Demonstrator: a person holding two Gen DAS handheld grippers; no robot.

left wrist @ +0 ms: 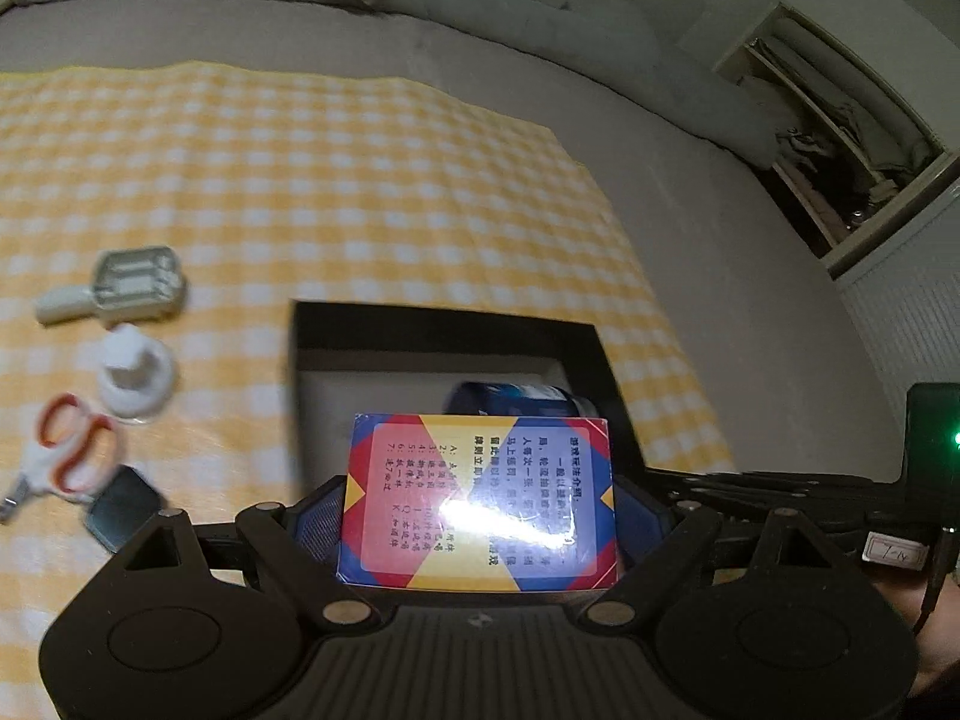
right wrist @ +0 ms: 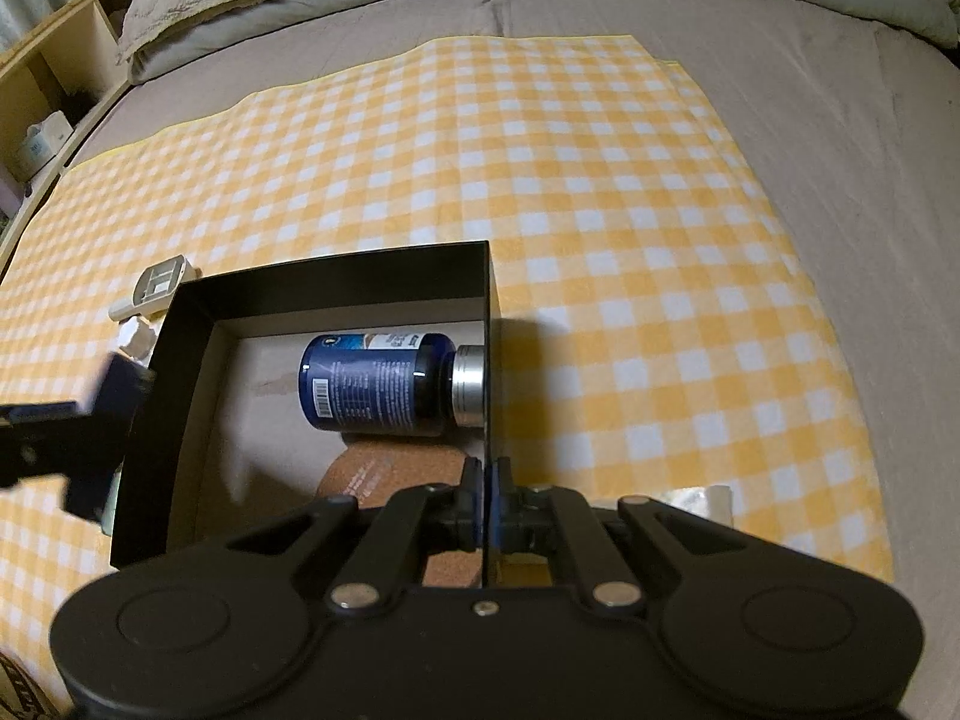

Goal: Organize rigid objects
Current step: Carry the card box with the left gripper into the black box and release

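My left gripper is shut on a red, blue and yellow card box and holds it above the near side of the black storage box. My right gripper is shut on the right wall of that black box. Inside the box lie a blue bottle with a silver cap and a round cork piece. The bottle also shows in the left wrist view, behind the card box.
On the yellow checked cloth left of the box lie a grey-white plastic tool, a white bottle cap piece, red-handled scissors and a dark flat object. A shelf stands beyond the bed's right edge.
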